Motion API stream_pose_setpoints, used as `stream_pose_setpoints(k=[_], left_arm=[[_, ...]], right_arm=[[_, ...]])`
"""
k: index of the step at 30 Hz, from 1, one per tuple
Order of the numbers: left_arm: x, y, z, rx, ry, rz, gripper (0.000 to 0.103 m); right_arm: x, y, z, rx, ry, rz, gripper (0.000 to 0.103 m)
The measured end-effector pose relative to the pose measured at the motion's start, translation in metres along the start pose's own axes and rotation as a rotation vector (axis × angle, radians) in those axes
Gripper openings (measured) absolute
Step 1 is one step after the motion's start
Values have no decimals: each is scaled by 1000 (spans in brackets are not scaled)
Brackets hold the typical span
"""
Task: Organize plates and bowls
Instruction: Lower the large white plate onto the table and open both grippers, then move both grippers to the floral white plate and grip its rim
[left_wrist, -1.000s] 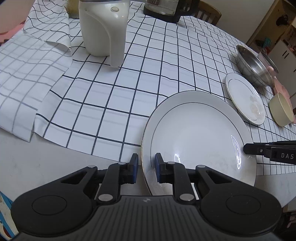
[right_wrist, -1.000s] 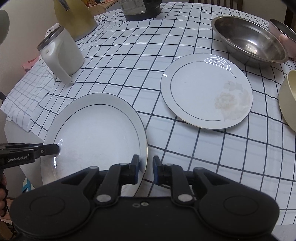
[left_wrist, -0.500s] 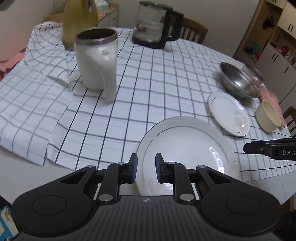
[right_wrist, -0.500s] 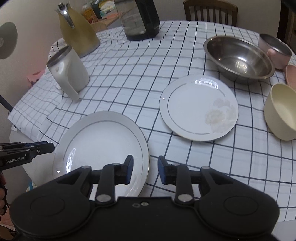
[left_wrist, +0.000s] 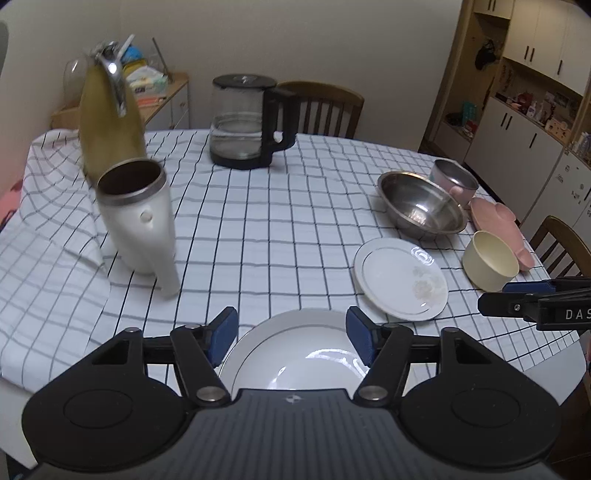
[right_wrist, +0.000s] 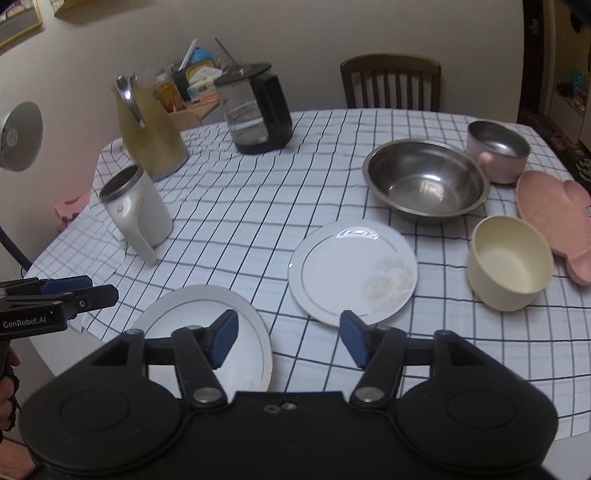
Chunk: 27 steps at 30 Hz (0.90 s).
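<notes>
Hovering above the near table edge, the left gripper (left_wrist: 291, 334) holds its blue-padded jaws spread wide, empty, with the large white silver-rimmed plate (left_wrist: 295, 354) lying flat on the checked tablecloth (left_wrist: 277, 229) directly below and between them. The right gripper (right_wrist: 288, 338), jaws likewise apart and gripping nothing, sits just right of that plate (right_wrist: 207, 325), with the smaller white floral plate (right_wrist: 352, 271) just ahead, near a cream bowl (right_wrist: 509, 262) and a steel bowl (right_wrist: 424, 181).
</notes>
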<state>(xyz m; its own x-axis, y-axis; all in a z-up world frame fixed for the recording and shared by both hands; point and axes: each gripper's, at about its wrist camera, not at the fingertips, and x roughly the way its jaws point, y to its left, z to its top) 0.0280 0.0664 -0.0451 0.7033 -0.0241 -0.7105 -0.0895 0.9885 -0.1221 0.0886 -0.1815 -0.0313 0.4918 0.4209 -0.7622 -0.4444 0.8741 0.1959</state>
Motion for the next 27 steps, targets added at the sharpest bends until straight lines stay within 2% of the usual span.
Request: stream_pose_setpoints(k=[8, 14, 15, 16, 21, 27], left_arm=[[0, -29, 15, 44, -41, -33, 78], [11, -47, 24, 60, -48, -75, 80], [13, -50, 26, 65, -48, -79, 85], [16, -53, 27, 69, -48, -89, 90], [31, -70, 36, 99, -49, -120, 91], [72, -81, 50, 105, 53, -154, 91]], right_arm=[[-29, -18, 1, 32, -102, -47, 83], [-44, -32, -3, 64, -170, -94, 97], [-46, -34, -3, 71, -179, -102, 99], [-47, -38, -4, 76, -188, -110, 100], [-47, -51, -7, 108, -213, -148, 103], [-33, -66, -8, 144, -186, -163, 103]])
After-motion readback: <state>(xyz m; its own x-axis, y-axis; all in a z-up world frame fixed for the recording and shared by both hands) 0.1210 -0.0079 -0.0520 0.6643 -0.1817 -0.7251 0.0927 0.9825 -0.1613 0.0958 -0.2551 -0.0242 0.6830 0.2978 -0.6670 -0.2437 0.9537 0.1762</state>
